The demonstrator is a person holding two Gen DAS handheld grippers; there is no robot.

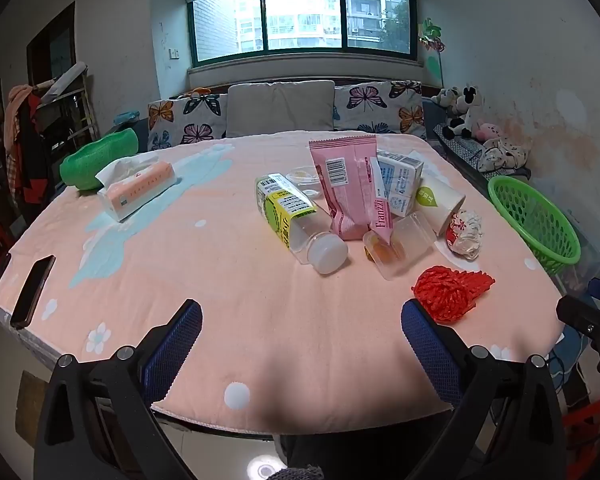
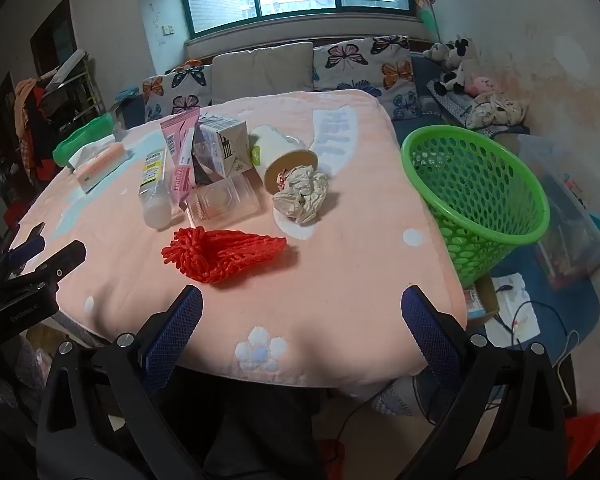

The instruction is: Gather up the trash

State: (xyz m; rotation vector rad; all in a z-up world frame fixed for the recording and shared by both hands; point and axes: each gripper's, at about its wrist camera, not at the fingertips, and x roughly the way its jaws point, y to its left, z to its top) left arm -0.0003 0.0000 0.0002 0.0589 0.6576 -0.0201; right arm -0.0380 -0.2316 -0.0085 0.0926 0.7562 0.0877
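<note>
Progress: nothing collected yet, you have it all left | trash pile (image 2: 220, 168) mid-surface, red net (image 2: 220, 256) nearest near edge | green basket (image 2: 480, 196) off right edge, looks empty | left tongs (image 1: 300, 340) apart, right tongs (image 2: 300, 336) apart, both hold nothing

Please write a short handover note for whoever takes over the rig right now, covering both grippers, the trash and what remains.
Left gripper: open, empty, hovering over the near table edge.
Right gripper: open, empty, near the table's right corner.
Trash on the pink tablecloth: red foam net nearest, crumpled paper, paper cup on its side, clear plastic box, bottle, pink wrapper, milk carton.
Green basket: at the table's right edge, looks empty.
Done: nothing collected yet.
Left: move every piece into the basket.
</note>
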